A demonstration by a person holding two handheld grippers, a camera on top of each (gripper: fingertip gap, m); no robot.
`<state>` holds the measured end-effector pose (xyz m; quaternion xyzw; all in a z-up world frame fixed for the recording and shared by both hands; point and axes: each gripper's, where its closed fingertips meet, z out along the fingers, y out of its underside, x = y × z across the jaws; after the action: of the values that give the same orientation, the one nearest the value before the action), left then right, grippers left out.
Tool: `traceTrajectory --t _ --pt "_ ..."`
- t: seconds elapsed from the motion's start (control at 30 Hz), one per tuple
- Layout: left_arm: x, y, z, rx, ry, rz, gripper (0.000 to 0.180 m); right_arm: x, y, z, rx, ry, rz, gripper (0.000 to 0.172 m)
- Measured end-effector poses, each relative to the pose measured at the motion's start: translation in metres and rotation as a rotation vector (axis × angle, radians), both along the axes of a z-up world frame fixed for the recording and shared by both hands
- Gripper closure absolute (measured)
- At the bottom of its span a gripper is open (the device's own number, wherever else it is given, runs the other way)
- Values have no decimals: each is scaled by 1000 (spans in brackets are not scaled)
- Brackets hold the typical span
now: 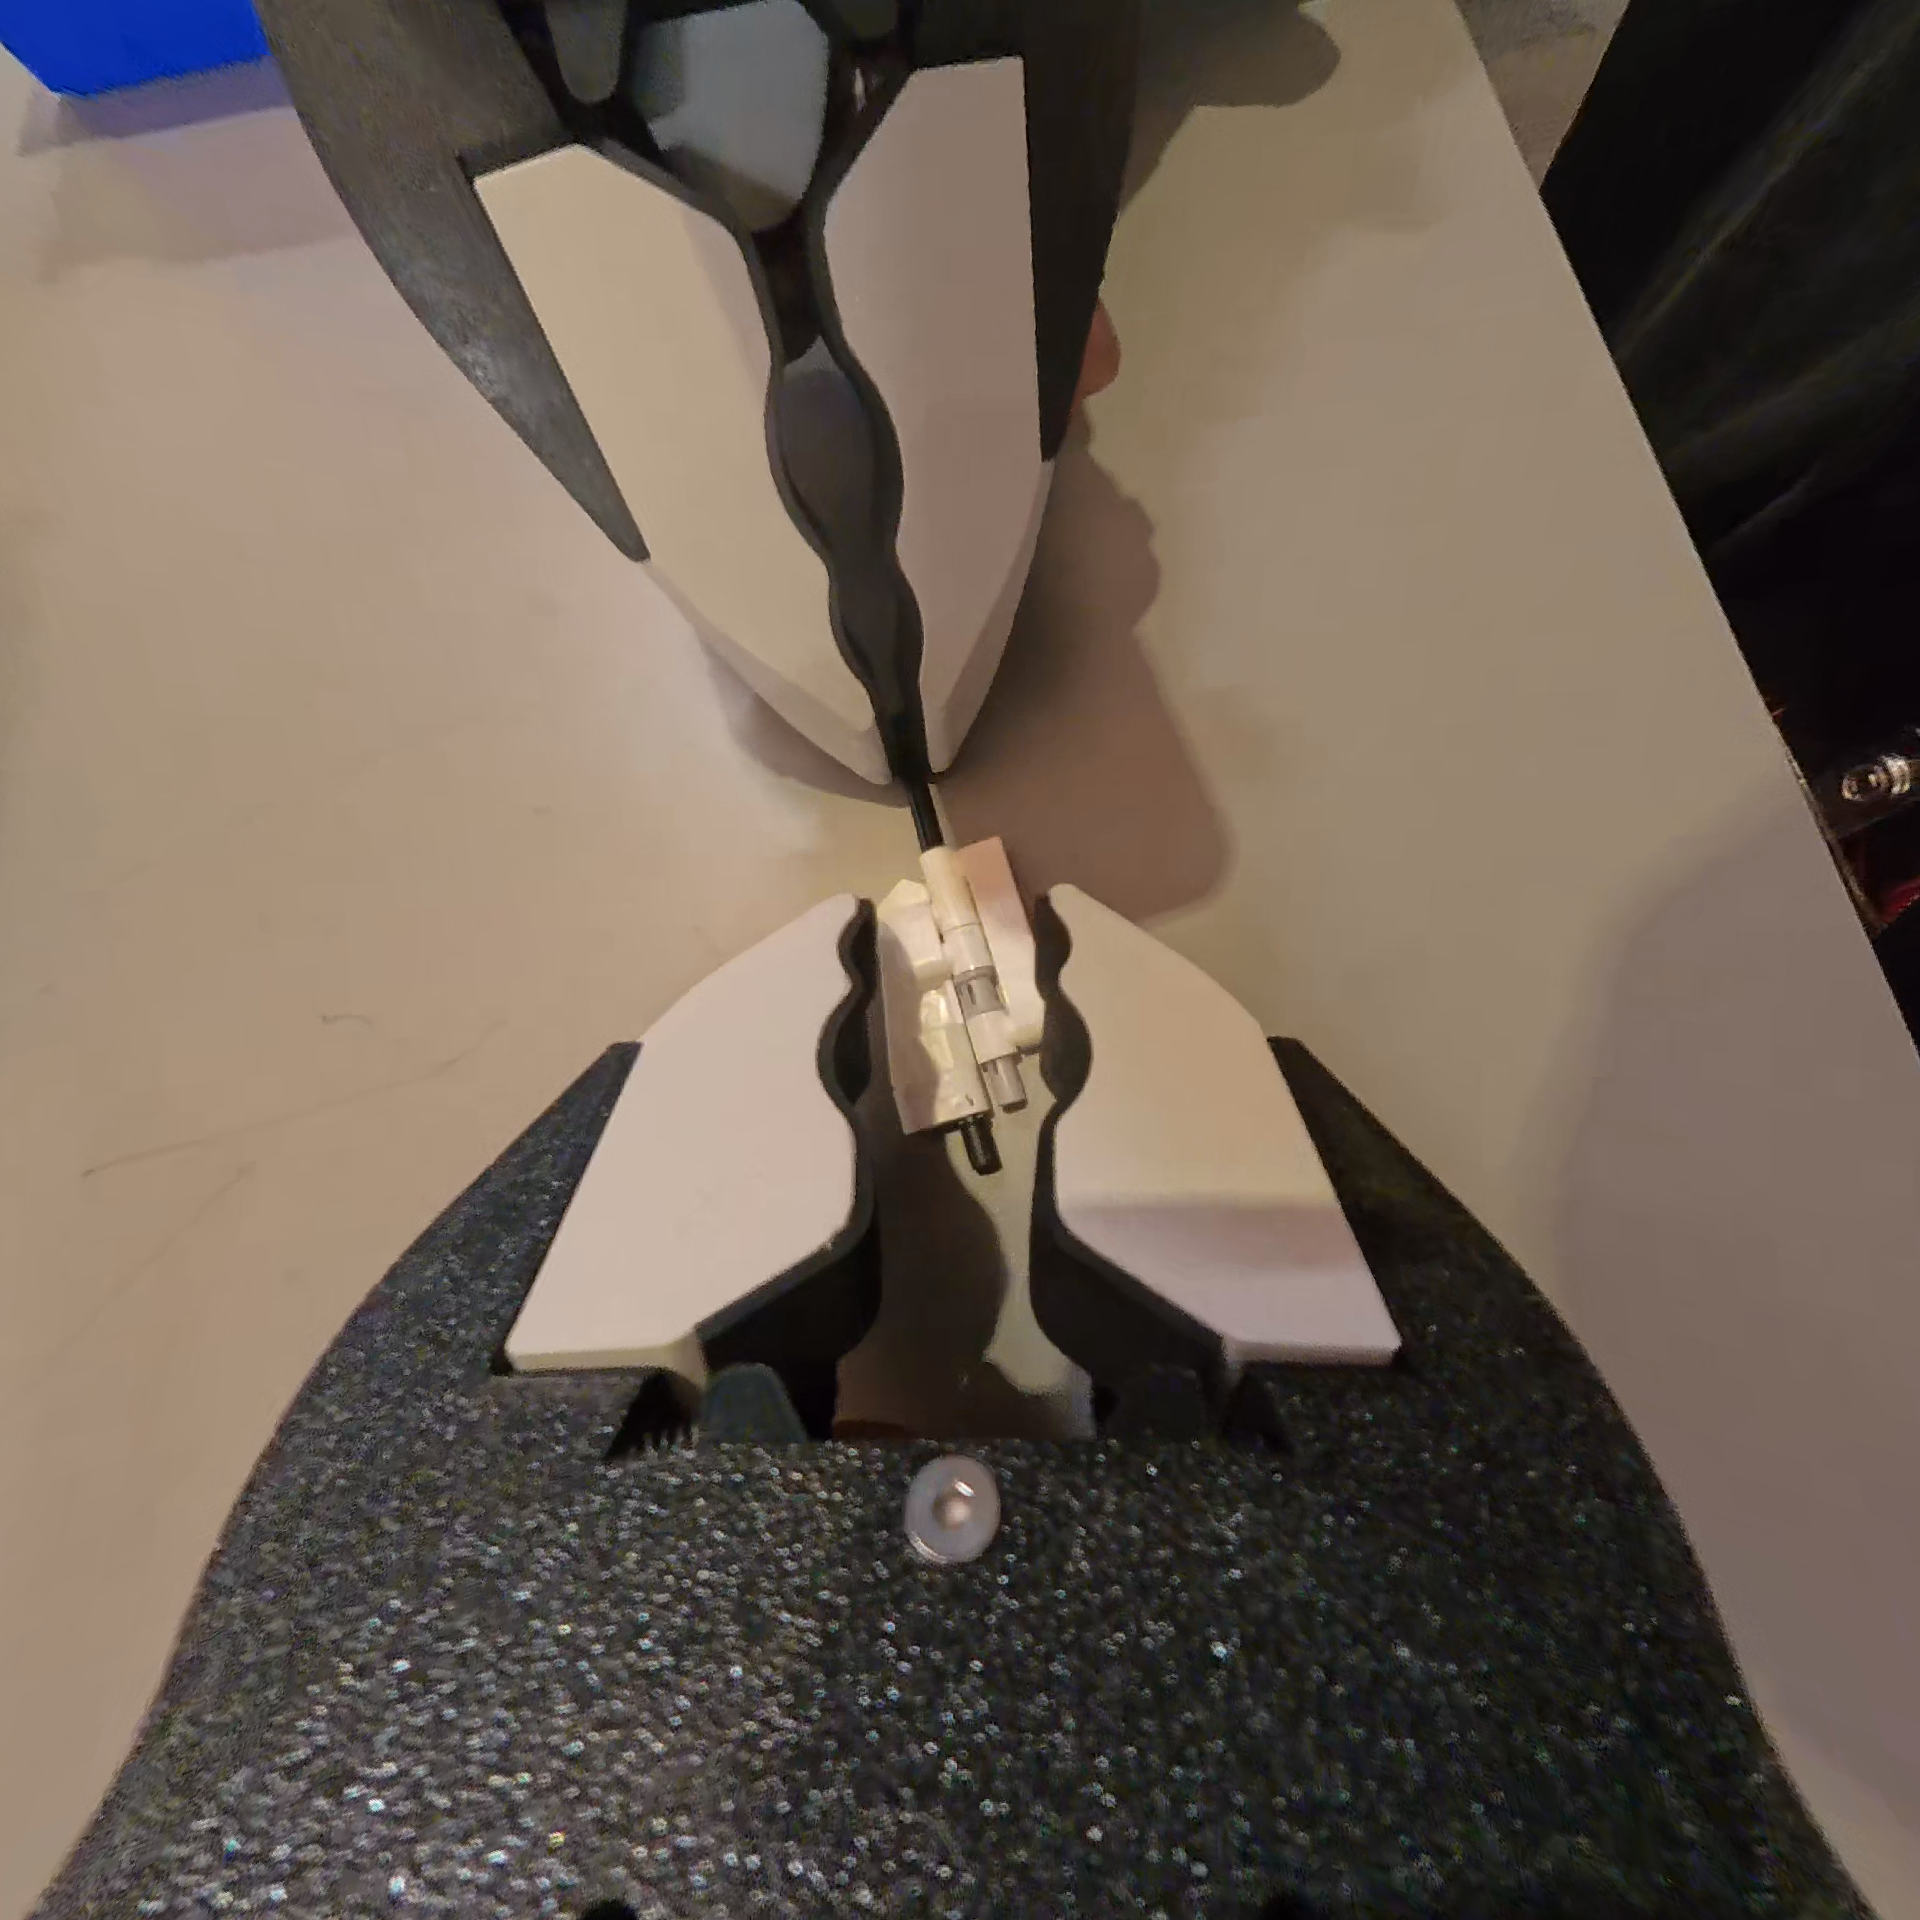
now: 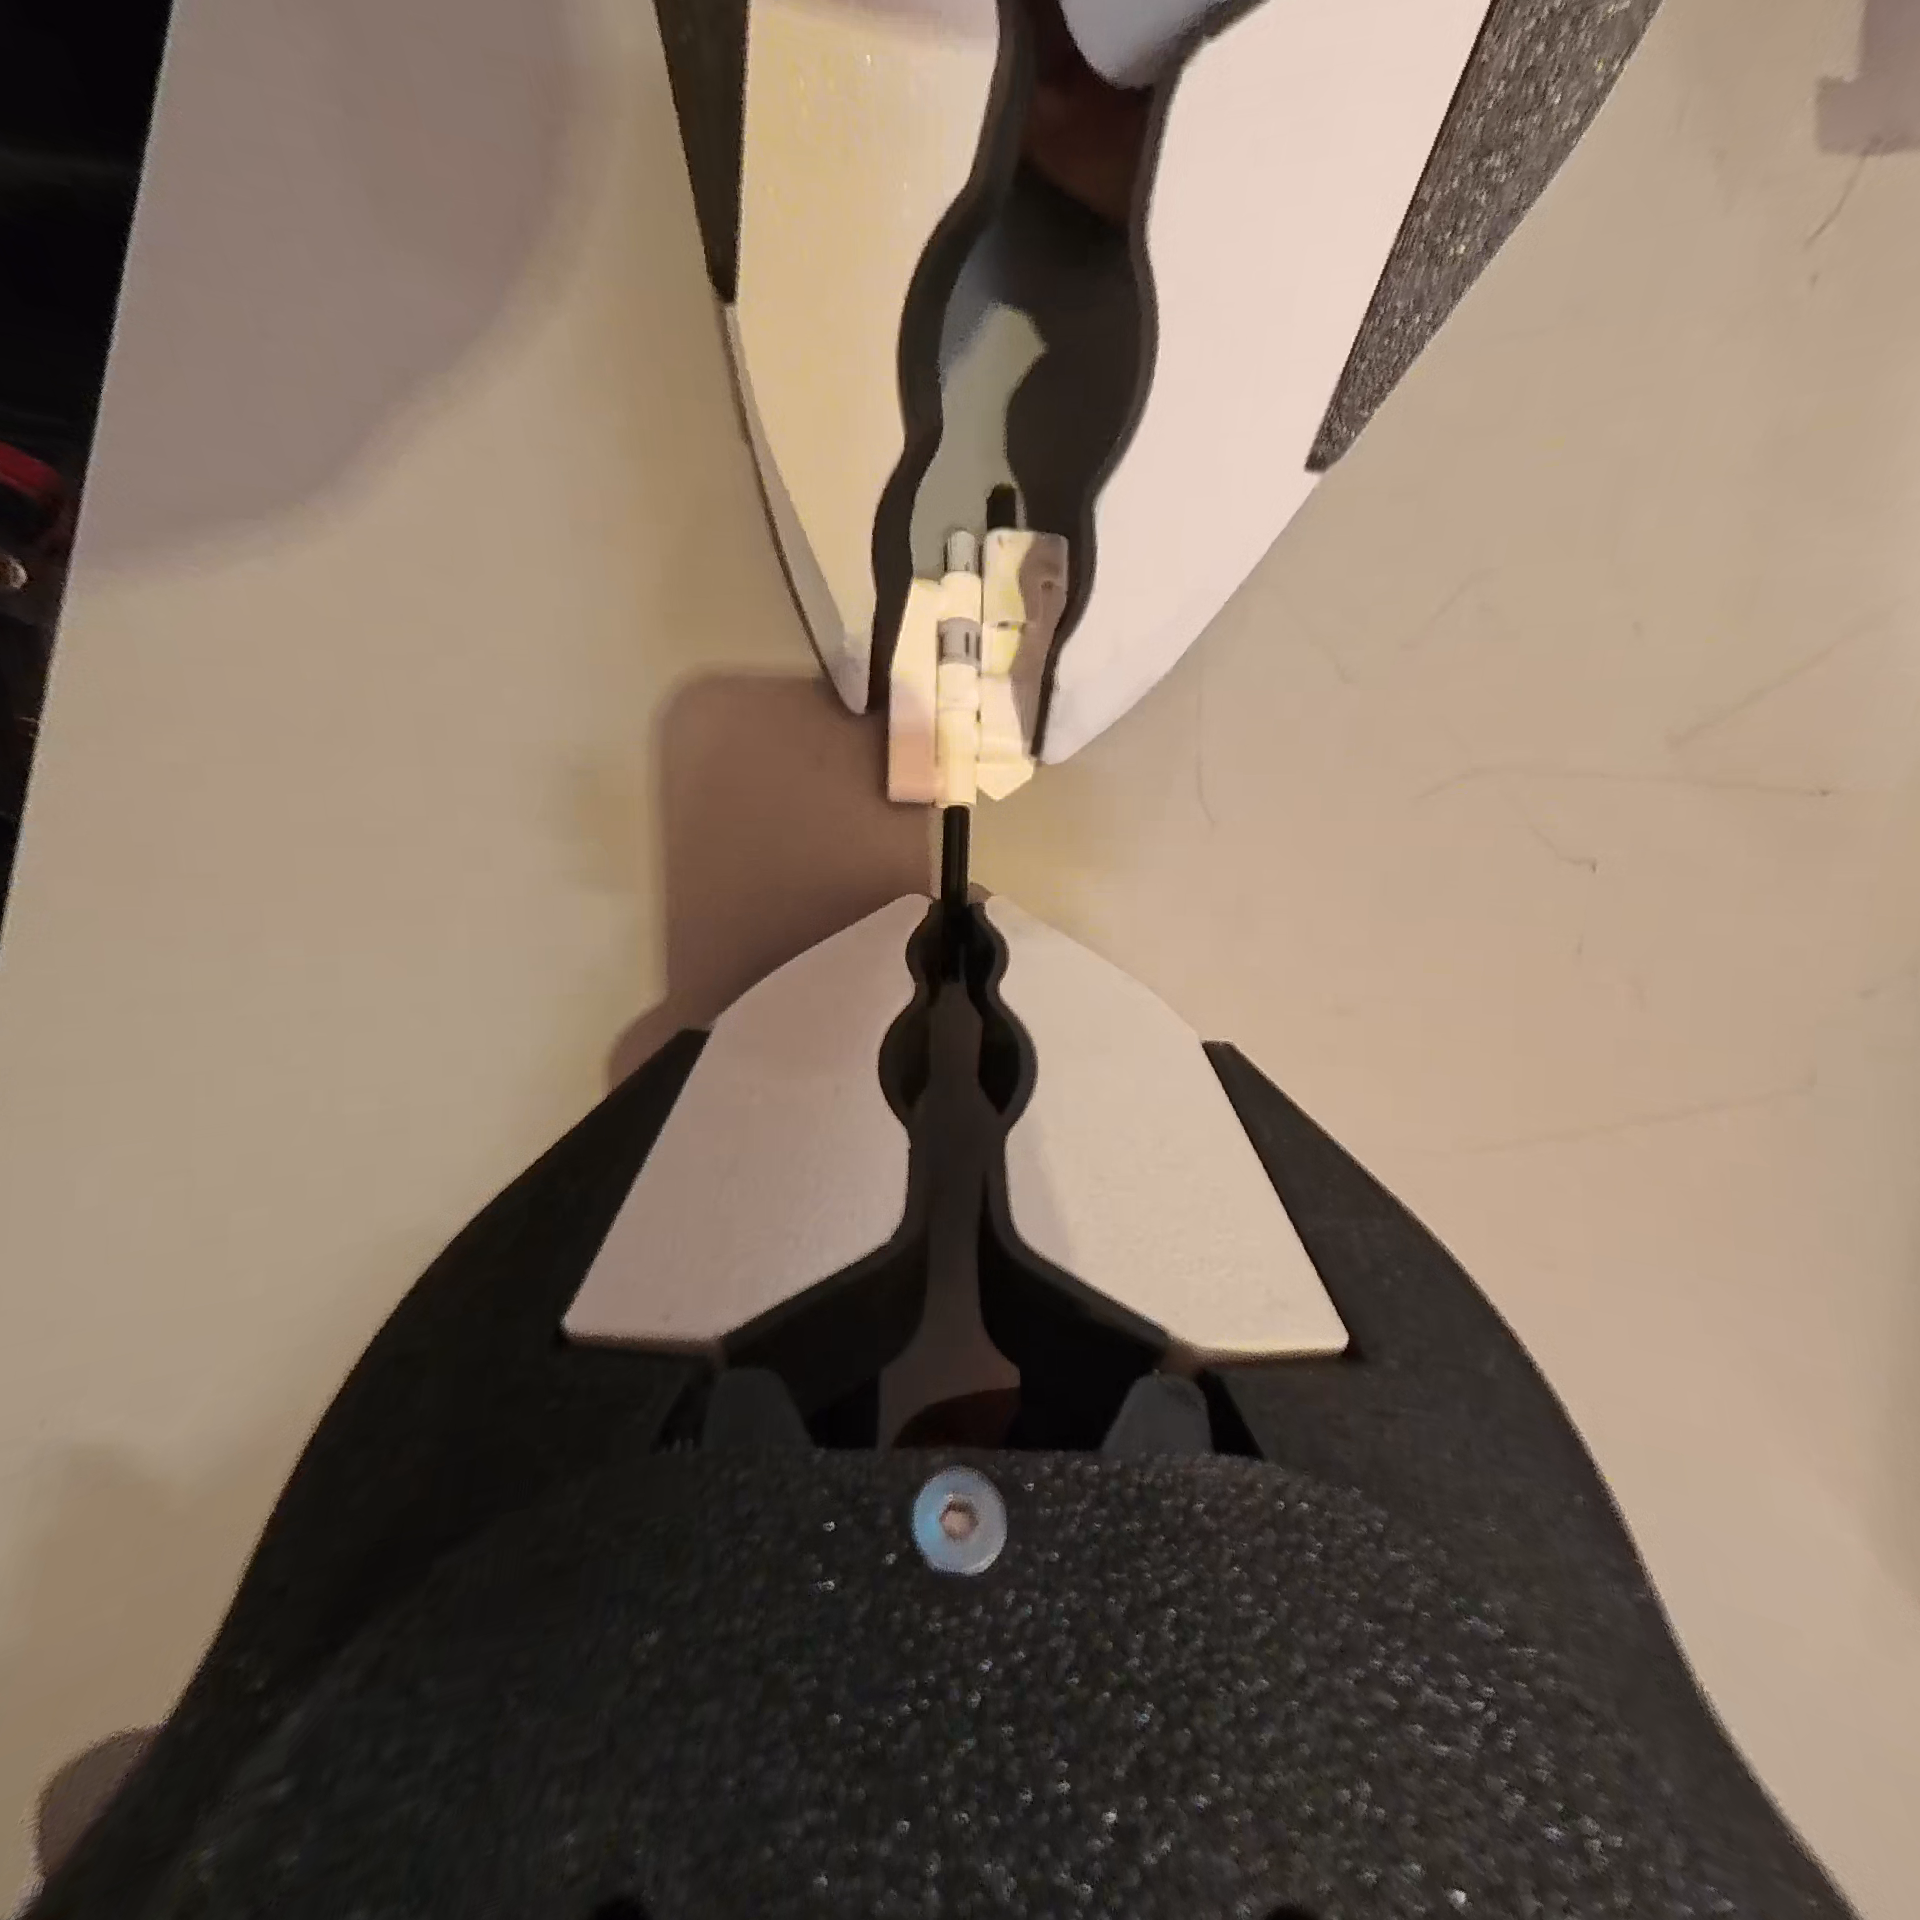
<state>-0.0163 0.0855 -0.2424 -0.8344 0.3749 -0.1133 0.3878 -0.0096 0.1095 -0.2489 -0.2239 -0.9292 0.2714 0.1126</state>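
Rod inner end hidden | left hand-held gripper: white assembly

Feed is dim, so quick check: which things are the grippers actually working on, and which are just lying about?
In hand:
white hinge-like assembly, clamped by left gripper
thin black rod, pinched by right gripper, entering assembly

Lying about:
blue object, table's far corner

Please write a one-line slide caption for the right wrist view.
Right gripper pinches a thin black rod entering the white hinge-like part held by left gripper.
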Motion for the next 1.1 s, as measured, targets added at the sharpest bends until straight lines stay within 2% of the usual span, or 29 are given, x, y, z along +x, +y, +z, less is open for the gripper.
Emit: traceTrajectory --t 0.17,0.27,0.4,0.5,0.63,0.87,1.1 --pt "-4 -2 0 17 48 51 140 -1 -1 0 -2 3 -10 168" --pt "-11 -4 -1 -15 91 131 140 -2 -1 0 -9 4 -15 168" --pt "-10 -9 -2 -94 8 210 141 -2 0 0 -21 0 -19 168" --pt "-9 -9 -5 -118 -6 230 150 -3 0 0 -27 8 -26 168" --pt "-10 -8 -5 -94 8 230 150 -6 0 0 -35 35 -46 167" --pt "-14 -12 -3 -98 -61 237 151 -10 4 3 -11 140 -35 154" --pt "-15 -14 0 -128 -120 228 152 -15 -13 8 85 379 92 151"
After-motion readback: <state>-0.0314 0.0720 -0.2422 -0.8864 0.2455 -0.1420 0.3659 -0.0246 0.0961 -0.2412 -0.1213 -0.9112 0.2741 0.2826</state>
